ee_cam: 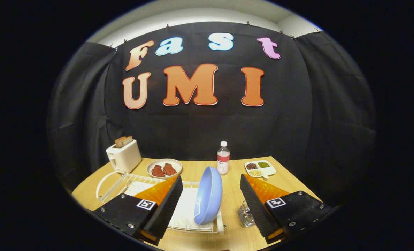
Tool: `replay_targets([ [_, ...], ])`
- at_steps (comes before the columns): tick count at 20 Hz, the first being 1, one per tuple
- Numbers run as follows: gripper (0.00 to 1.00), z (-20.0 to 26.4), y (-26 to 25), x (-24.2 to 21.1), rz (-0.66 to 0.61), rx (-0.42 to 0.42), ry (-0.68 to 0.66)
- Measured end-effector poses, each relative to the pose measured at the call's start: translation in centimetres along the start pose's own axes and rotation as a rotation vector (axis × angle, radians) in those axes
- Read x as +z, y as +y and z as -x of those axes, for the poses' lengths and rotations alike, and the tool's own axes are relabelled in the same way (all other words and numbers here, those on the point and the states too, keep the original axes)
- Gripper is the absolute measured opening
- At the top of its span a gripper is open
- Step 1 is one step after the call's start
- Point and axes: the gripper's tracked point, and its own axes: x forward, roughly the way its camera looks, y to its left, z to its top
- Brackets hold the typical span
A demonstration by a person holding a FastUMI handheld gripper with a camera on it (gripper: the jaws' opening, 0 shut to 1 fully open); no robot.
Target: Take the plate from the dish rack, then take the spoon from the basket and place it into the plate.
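- Gripper: jaws spread wide, holding nothing.
- Plate: blue, upright on edge in dish rack, between the fingers.
- Basket: wire, beside the rack, near desk front edge.
- Bottle: desk rear edge.

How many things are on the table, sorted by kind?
Dishes: 3: blue plate, plate of meat, divided tray
Racks and baskets: 2: dish rack, basket
Toaster: 1
Bottle: 1
Total: 7
The gripper is open around the blue plate.
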Motion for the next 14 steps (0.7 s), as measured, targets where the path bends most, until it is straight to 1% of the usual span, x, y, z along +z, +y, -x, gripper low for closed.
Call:
replay_targets([
  [2,0.99,-2.1,0.1,-1.5,0.033,0.003,0.058],
  [4,0.99,-3.9,0.3,-3.0,0.036,0.019,0.125],
  [7,0.99,-5.6,0.1,-5.0,0.042,0.019,0.198],
  [8,0.97,-5.8,0.2,-5.8,0.037,0.024,0.227],
  [9,0.93,-6.1,0.3,-6.6,0.026,0.028,0.252],
  [10,0.84,-6.3,0.6,-7.2,0.014,0.039,0.278],
  [11,0.79,-6.5,0.8,-7.9,0.002,0.051,0.306],
  [12,0.69,-6.8,1.1,-8.3,-0.005,0.053,0.321],
  [13,0.63,-7.1,1.1,-8.5,-0.004,0.045,0.332],
  [14,0.50,-7.3,1.0,-8.7,-0.006,0.037,0.340],
])
